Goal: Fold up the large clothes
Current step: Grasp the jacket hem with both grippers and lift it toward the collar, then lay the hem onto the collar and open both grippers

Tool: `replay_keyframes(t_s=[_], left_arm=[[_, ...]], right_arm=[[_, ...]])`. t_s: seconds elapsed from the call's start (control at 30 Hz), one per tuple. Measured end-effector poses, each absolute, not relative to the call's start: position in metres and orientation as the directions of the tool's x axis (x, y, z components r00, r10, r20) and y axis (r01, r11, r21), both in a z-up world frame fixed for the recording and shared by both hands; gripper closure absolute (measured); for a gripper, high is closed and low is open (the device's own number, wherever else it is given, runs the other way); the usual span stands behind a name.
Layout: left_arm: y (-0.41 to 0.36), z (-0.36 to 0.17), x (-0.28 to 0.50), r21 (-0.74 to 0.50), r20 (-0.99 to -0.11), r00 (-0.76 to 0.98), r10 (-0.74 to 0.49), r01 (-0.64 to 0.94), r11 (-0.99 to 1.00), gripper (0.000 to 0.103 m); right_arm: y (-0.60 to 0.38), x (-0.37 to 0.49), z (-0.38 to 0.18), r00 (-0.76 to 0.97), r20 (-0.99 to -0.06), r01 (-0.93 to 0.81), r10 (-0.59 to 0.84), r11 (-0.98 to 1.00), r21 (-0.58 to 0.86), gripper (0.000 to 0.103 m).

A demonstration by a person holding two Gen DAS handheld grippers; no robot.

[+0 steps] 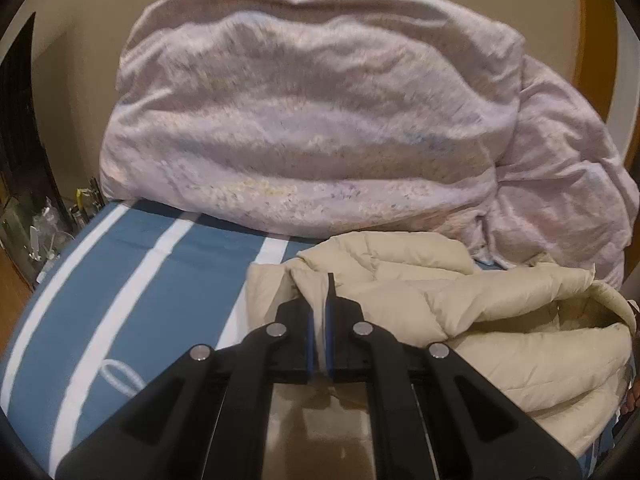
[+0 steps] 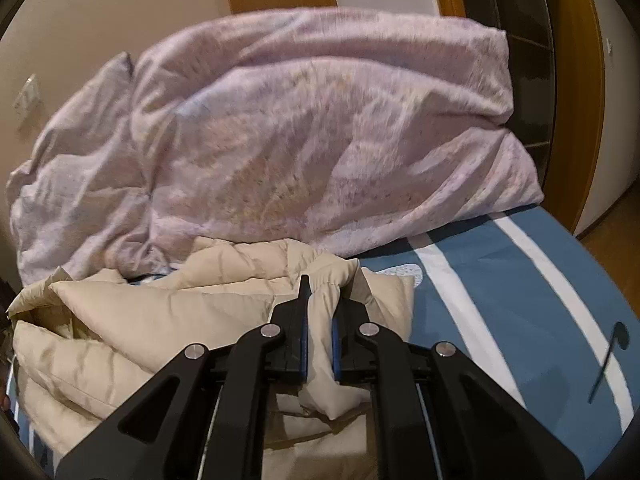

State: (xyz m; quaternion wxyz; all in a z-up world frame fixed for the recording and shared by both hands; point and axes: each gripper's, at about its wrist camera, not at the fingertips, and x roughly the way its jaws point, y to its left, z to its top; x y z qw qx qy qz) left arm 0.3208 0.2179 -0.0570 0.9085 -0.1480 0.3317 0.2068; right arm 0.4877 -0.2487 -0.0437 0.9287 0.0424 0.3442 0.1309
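A cream quilted puffer jacket [image 1: 480, 312] lies bunched on a bed with a blue and white striped sheet [image 1: 140, 280]. My left gripper [image 1: 319, 296] is shut on a fold at the jacket's left edge. In the right wrist view the same jacket [image 2: 160, 320] spreads to the left. My right gripper [image 2: 320, 300] is shut on a thick fold of it at its right edge, beside the bare sheet [image 2: 500, 300]. The fabric runs down between both pairs of jaws.
A large crumpled pink floral duvet [image 1: 300, 120] is piled at the back of the bed, touching the jacket; it also fills the right wrist view [image 2: 300, 128]. Cluttered items [image 1: 48, 220] stand on the floor at the left. Wooden door frames [image 2: 580, 80] stand behind.
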Motion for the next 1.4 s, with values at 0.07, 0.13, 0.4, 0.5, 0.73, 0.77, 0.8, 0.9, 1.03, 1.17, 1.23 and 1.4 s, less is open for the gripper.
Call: replay_keyframes(t_s=[0.07, 0.13, 0.4, 0.5, 0.73, 0.77, 0.8, 0.9, 1.03, 1.17, 1.23, 1.4], left_arm=[[0.223, -0.066, 0.332, -0.134, -0.672, 0.687, 0.276, -0.479, 0.867, 0.099], [0.227, -0.074, 0.340, -0.137, -0.679, 0.681, 0.275, -0.485, 0.864, 0.098], [0.240, -0.096, 0.368, -0.156, -0.711, 0.649, 0.270, -0.520, 0.840, 0.079], [0.243, -0.096, 0.370, -0.186, -0.725, 0.644, 0.243, -0.523, 0.832, 0.065], [0.233, -0.065, 0.332, -0.155, -0.673, 0.684, 0.281, -0.503, 0.850, 0.039], [0.230, -0.059, 0.327, -0.143, -0.668, 0.686, 0.289, -0.500, 0.854, 0.038], [0.228, -0.055, 0.323, -0.137, -0.663, 0.690, 0.291, -0.494, 0.859, 0.037], [0.218, -0.047, 0.316, -0.113, -0.653, 0.697, 0.297, -0.477, 0.872, 0.035], [0.204, -0.044, 0.317, -0.080, -0.650, 0.700, 0.295, -0.449, 0.890, 0.034], [0.190, -0.051, 0.330, -0.038, -0.660, 0.688, 0.302, -0.433, 0.901, 0.033], [0.186, -0.057, 0.339, -0.018, -0.664, 0.678, 0.315, -0.436, 0.900, 0.033], [0.175, -0.080, 0.368, 0.068, -0.678, 0.635, 0.371, -0.448, 0.891, 0.033]], right_arm=[[-0.245, 0.498, -0.051, 0.721, -0.640, -0.206, 0.266, 0.964, 0.169, 0.094], [-0.242, 0.509, -0.058, 0.712, -0.647, -0.202, 0.271, 0.963, 0.181, 0.091], [-0.241, 0.543, -0.075, 0.660, -0.686, -0.153, 0.306, 0.949, 0.276, 0.077], [-0.243, 0.544, -0.069, 0.655, -0.685, -0.145, 0.320, 0.942, 0.301, 0.072], [-0.260, 0.503, -0.025, 0.753, -0.583, -0.169, 0.304, 0.946, 0.276, 0.038], [-0.261, 0.499, -0.021, 0.757, -0.579, -0.171, 0.303, 0.947, 0.271, 0.038], [-0.262, 0.495, -0.017, 0.761, -0.573, -0.176, 0.303, 0.947, 0.268, 0.038], [-0.259, 0.486, -0.012, 0.757, -0.573, -0.194, 0.313, 0.946, 0.260, 0.038], [-0.243, 0.482, -0.014, 0.737, -0.591, -0.232, 0.327, 0.944, 0.234, 0.040], [-0.225, 0.485, -0.023, 0.719, -0.619, -0.250, 0.315, 0.949, 0.192, 0.040], [-0.218, 0.490, -0.029, 0.715, -0.631, -0.252, 0.303, 0.952, 0.172, 0.041], [-0.194, 0.510, -0.051, 0.709, -0.669, -0.238, 0.224, 0.969, 0.072, 0.044]])
